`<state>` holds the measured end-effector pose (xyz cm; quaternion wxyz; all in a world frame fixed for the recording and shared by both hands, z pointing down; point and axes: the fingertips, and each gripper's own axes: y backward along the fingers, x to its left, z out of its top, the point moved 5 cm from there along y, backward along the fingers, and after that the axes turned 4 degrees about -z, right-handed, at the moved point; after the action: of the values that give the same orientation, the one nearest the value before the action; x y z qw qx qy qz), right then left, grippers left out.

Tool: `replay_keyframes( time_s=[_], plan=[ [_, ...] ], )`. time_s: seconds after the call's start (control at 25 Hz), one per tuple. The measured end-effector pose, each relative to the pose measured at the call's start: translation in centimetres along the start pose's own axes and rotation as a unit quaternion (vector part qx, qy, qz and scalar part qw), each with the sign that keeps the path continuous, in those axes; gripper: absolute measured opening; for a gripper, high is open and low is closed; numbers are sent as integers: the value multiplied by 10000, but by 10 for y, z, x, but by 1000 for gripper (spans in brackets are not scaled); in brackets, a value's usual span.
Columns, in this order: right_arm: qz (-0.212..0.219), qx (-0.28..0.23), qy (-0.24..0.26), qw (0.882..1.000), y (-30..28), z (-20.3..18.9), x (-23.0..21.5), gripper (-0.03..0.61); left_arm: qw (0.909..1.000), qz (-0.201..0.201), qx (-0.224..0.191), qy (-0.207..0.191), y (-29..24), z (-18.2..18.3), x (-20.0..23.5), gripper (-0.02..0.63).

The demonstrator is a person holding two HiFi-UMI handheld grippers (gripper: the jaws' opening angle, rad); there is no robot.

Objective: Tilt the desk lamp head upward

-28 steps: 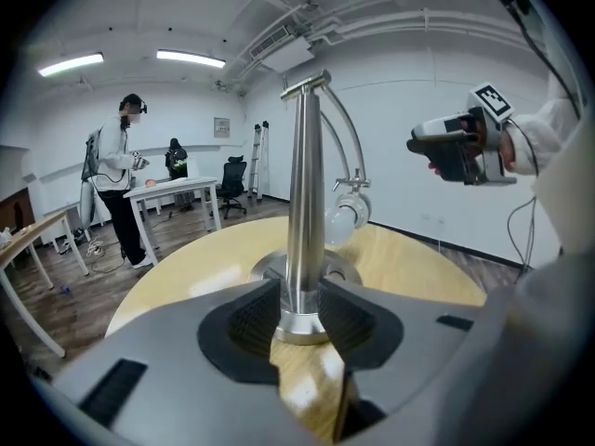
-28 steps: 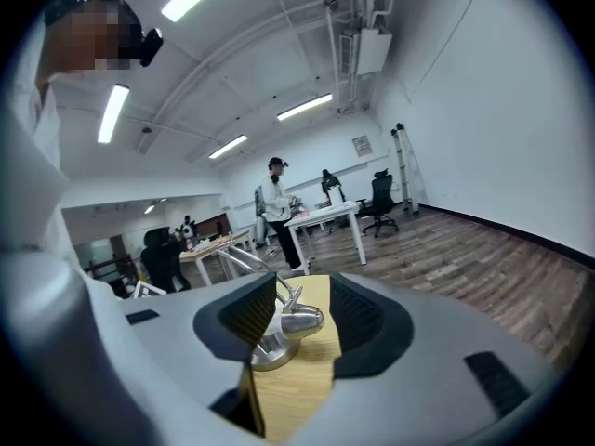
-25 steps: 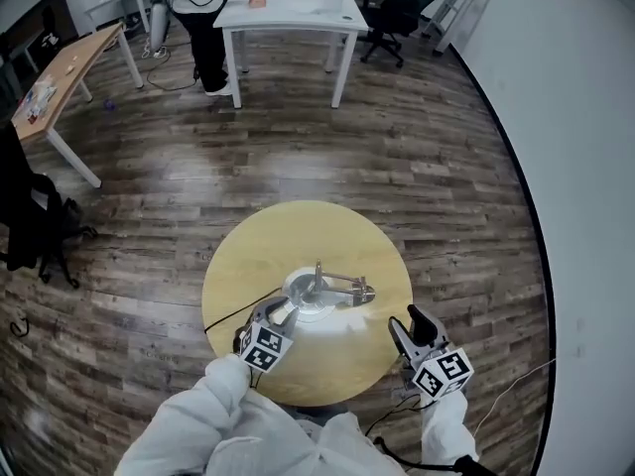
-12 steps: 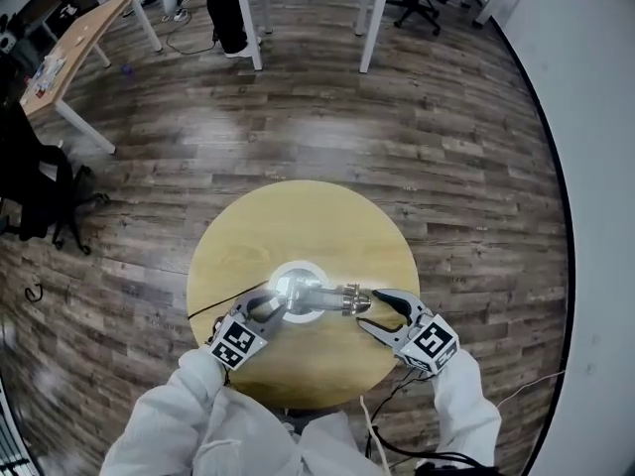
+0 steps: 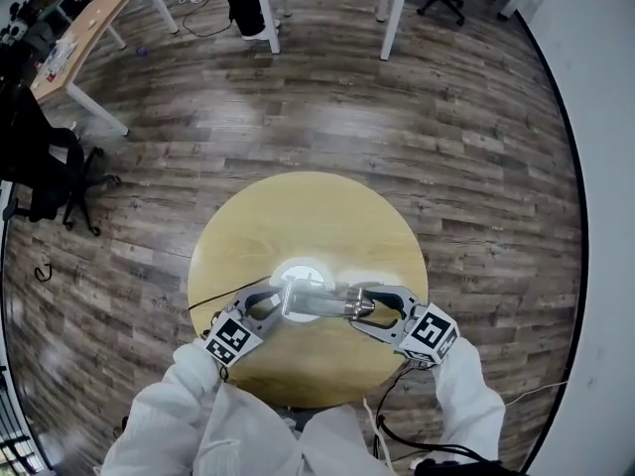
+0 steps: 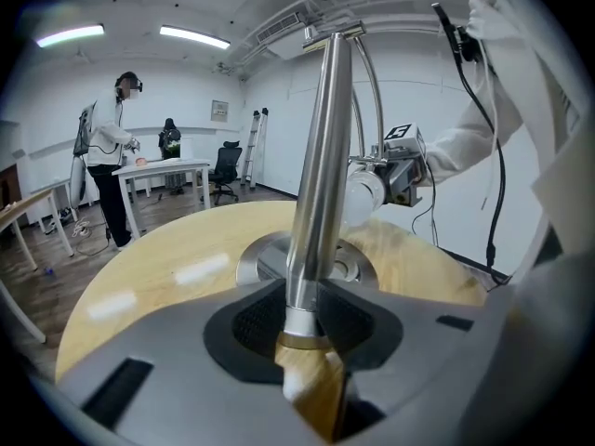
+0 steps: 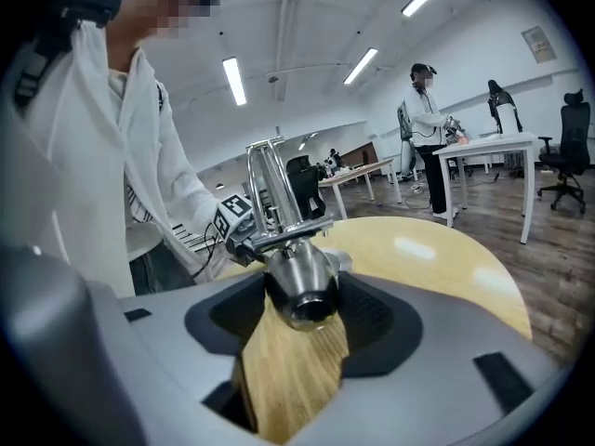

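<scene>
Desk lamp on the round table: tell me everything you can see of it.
The desk lamp looks like brushed metal: a round base flat on the wooden table, an upright pole, thin rods on top, and a cone-shaped head out to one side. The left gripper is closed on the pole low down. The right gripper, whose jaws have just been opening, straddles the head; pad contact there is unclear.

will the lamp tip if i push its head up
Probably not: the lamp stands on a broad round base, and the left gripper clamps its post. The polished metal head looks slippery, so it may slide in a grip.
</scene>
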<state>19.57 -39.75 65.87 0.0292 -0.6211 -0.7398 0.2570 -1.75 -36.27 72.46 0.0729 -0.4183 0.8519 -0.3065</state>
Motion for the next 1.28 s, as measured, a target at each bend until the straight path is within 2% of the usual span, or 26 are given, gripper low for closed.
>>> replay_keyframes(
  time_s=[0.2,0.4,0.72,0.92,1.28],
  plan=[
    [-84,70,-76,9999,1,5,2,242,9997,-85,237,-47,0,1,1,106],
    [-181,-17,113,9998,6,26,12,241,9993,-155,321,80,3,2,4,106],
    [-379,115,114,9992,15,31,18,241,9968,-191,775,24,1,9,3,106],
    [-508,189,57,9985,19,29,23,241,9909,-230,1324,-45,0,13,3,106],
    [-871,446,191,9950,57,37,30,241,9800,-271,1959,-205,-6,19,-2,104]
  ],
)
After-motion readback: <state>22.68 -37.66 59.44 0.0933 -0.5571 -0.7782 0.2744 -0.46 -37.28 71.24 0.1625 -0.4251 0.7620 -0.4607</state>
